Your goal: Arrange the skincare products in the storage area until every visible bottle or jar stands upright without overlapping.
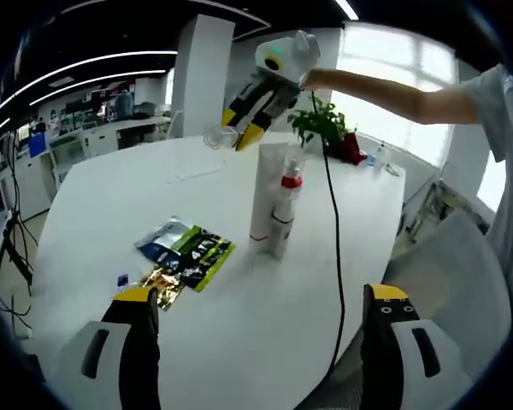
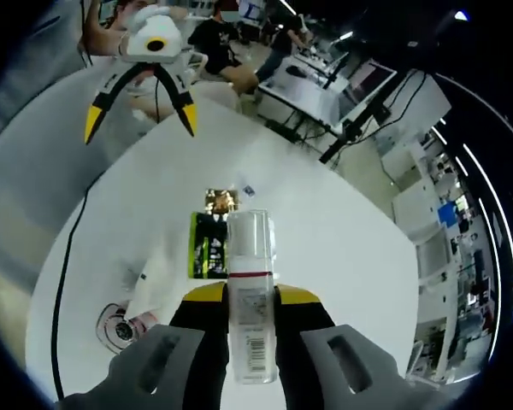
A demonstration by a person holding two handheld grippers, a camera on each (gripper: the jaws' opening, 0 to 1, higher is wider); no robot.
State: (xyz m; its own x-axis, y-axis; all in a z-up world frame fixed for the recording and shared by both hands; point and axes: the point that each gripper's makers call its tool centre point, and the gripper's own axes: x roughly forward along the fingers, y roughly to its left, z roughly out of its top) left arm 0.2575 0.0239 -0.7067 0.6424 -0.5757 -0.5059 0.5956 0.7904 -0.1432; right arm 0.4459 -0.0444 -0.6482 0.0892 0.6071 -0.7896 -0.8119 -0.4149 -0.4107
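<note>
The right gripper clamps a clear-capped bottle above the table. The left gripper hangs wide open, empty. Recommended: lower it vertically at three o'clock of the standing tube, clear of the sachets.

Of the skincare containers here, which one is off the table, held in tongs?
The clear-capped bottle with the red band, clamped in the right tongs. The white tube and the red-collared bottle both stand upright on the white table, ungripped.
</note>
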